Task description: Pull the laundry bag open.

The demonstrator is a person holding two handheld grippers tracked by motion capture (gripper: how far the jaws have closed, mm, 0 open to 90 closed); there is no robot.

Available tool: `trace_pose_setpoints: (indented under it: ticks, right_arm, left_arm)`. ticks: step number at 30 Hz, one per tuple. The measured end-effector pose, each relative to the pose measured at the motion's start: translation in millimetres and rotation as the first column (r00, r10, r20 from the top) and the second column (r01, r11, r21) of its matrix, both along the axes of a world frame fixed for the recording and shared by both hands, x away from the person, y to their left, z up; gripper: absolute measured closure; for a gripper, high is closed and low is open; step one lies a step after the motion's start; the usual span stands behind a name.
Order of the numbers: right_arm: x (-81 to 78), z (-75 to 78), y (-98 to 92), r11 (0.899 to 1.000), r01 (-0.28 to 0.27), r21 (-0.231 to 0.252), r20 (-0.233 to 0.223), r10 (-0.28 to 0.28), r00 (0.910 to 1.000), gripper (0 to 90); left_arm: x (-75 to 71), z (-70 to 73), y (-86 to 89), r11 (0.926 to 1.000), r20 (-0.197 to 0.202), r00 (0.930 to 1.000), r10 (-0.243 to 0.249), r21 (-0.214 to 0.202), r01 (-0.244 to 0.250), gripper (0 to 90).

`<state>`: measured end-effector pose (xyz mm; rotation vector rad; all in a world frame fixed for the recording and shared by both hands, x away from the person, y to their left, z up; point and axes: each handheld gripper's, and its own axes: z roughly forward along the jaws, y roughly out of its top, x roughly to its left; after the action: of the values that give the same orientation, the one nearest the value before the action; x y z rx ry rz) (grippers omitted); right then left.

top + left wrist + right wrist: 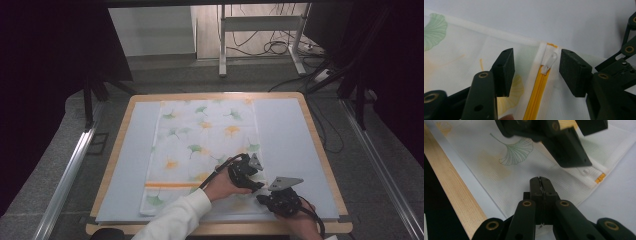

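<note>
While you work at the near right corner:
Pouch: your white leaf-print zip pouch [202, 150] lies flat; contents unseen.
Zipper: orange zipper [537, 92], its white pull tab [550, 62] between your left gripper [536, 66] jaws, which stand apart.
Right gripper [540, 185]: jaws pressed together over the pouch's corner; cannot tell whether they pinch fabric.
Surface: pale blue mat [290, 145] on a wooden table [320, 145]; cables on the floor beyond.

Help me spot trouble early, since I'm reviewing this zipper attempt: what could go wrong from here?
1. The left gripper is open around the small white zipper pull, which lies flat on the cloth; closing could pinch fabric or miss the tab.
2. The right gripper is shut over the pillowcase edge; whether it grips cloth is unclear, so the thin fabric could slide or bunch once the pull is dragged.
3. The grippers are close together and may collide.
</note>
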<state>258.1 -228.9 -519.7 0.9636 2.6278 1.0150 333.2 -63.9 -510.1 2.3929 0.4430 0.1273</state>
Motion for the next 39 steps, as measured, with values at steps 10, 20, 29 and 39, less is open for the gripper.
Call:
trace_pose_setpoints:
  ticks: [10,20,29,39]
  right_arm:
    - [1.2,0.1,0.1,1.0,-0.004,-0.001,-0.003,0.004,1.0,88.9]
    - [1.2,-0.1,0.2,1.0,-0.005,-0.002,-0.003,0.005,1.0,88.9]
    - [1.3,0.0,0.1,1.0,-0.008,-0.003,-0.002,0.008,1.0,88.9]
    - [9.3,0.9,-1.0,0.999,0.042,-0.014,0.029,-0.042,0.9987,89.0]
  left_arm:
    - [3.6,-6.1,-11.5,0.9977,-0.014,0.9978,-0.064,0.019,0.065,63.4]
    - [6.6,-4.3,-9.8,0.9985,-0.022,0.9983,-0.054,0.006,0.054,83.0]
    - [4.2,-3.4,-9.2,0.9993,-0.032,0.9988,-0.036,0.005,0.036,85.0]
    - [4.1,-4.1,-7.4,0.9993,-0.035,0.9987,-0.036,-0.004,0.036,85.3]
